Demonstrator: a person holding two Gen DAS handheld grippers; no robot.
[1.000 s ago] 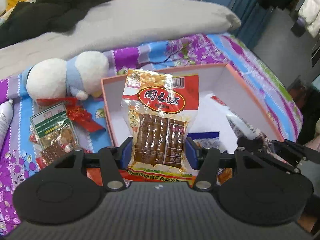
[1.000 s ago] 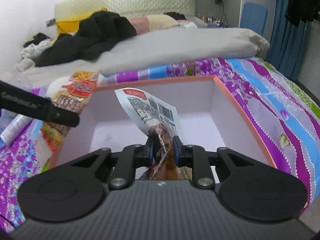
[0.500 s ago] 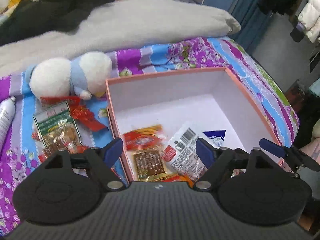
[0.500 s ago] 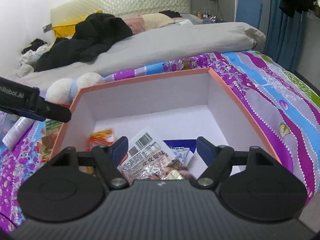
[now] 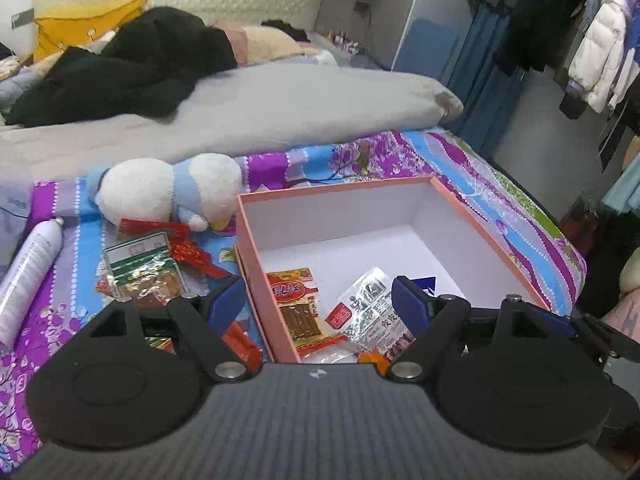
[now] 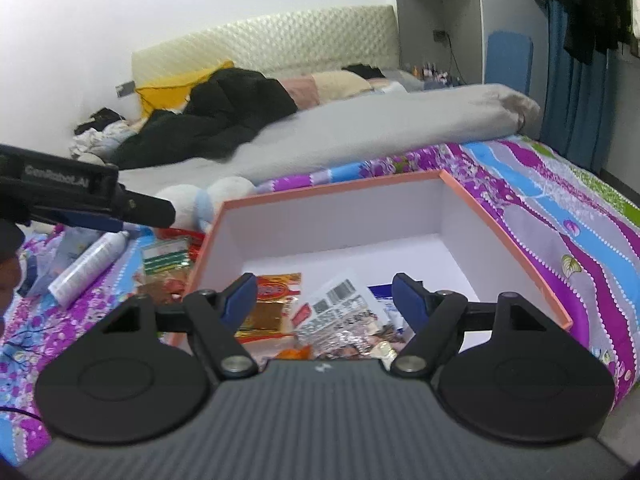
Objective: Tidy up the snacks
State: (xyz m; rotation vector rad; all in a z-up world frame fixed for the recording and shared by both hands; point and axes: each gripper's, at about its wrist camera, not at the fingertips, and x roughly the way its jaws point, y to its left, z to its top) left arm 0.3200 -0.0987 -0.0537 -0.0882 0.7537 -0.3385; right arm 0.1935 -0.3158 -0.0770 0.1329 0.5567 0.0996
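An open pink box (image 5: pixel 486 236) (image 6: pixel 500 236) with a white inside rests on the patterned bedspread. Inside it lie a red and yellow snack packet (image 5: pixel 298 304) (image 6: pixel 276 300), a clear packet with a barcode (image 5: pixel 372 312) (image 6: pixel 340 312) and a blue and white packet (image 5: pixel 426 282) (image 6: pixel 386 300). My left gripper (image 5: pixel 318 300) hovers open over the box's near left wall, nothing between its fingers. My right gripper (image 6: pixel 324 296) hangs open above the packets, also empty. A green snack packet (image 5: pixel 140 270) (image 6: pixel 168 258) and a red packet (image 5: pixel 240 344) lie on the bed left of the box.
A white and blue plush toy (image 5: pixel 168 192) lies behind the green packet. A white spray can (image 5: pixel 28 280) (image 6: pixel 88 268) rests at the far left. A grey duvet (image 5: pixel 260 112) and dark clothes (image 5: pixel 132 68) fill the bed's far side. Hanging clothes (image 5: pixel 592 48) stand right.
Both grippers have opened and let go of their packets, which now lie in the box. Both have then pulled back and up, away from the box.
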